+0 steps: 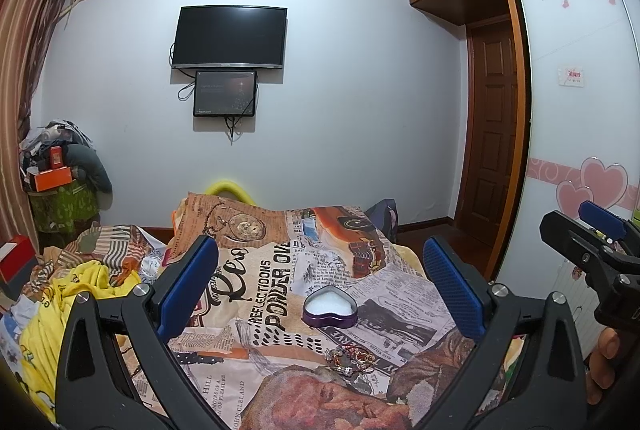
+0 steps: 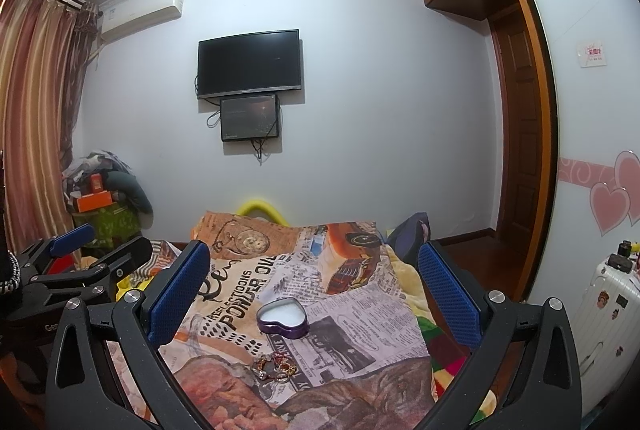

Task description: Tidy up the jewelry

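A purple heart-shaped tin (image 1: 330, 307) with a white lining lies open on the newspaper-print bed cover (image 1: 264, 270). Just in front of it sits a small heap of jewelry (image 1: 352, 357), red and gold pieces tangled together. My left gripper (image 1: 320, 270) hovers above the bed, open, its blue pads wide apart with nothing between them. In the right wrist view the tin (image 2: 283, 317) and the jewelry (image 2: 276, 366) lie ahead of my right gripper (image 2: 314, 270), also open and empty. Each gripper shows in the other's view: the right gripper (image 1: 592, 226), the left gripper (image 2: 96, 242).
A yellow cloth (image 1: 68, 306) is bunched on the bed's left. A red box (image 1: 14, 258) stands at the far left. Clutter is piled in the back left corner (image 1: 60, 165). A white suitcase (image 2: 600, 302) stands by the wardrobe on the right.
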Motion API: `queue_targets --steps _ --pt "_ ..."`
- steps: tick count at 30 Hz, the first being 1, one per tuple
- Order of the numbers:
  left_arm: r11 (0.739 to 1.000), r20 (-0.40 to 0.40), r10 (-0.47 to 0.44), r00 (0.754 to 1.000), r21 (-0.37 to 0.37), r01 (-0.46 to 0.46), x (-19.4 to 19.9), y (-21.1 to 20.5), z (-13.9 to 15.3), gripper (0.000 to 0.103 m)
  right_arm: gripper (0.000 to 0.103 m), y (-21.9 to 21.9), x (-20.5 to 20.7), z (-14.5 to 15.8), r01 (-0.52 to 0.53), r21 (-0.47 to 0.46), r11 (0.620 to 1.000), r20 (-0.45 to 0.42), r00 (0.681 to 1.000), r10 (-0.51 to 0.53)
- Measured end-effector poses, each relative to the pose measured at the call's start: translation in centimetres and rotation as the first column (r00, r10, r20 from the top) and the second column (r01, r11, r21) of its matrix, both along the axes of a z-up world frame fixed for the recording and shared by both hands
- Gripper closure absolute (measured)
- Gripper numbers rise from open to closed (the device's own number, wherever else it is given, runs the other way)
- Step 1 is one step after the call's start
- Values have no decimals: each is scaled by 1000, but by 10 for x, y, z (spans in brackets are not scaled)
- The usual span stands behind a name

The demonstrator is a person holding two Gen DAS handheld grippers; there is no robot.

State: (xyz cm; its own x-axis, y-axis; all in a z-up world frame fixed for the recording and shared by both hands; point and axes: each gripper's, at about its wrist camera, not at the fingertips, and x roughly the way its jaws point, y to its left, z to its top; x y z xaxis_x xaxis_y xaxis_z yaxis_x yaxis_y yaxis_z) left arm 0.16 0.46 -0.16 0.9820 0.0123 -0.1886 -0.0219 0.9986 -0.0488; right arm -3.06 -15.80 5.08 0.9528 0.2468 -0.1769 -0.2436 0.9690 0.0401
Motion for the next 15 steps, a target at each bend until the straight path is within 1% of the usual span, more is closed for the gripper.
queue_targets --steps 15 --pt "1000 1 2 1000 -3 -2 0 -1 -3 0 0 1 -1 0 -1 -2 1000 0 1000 1"
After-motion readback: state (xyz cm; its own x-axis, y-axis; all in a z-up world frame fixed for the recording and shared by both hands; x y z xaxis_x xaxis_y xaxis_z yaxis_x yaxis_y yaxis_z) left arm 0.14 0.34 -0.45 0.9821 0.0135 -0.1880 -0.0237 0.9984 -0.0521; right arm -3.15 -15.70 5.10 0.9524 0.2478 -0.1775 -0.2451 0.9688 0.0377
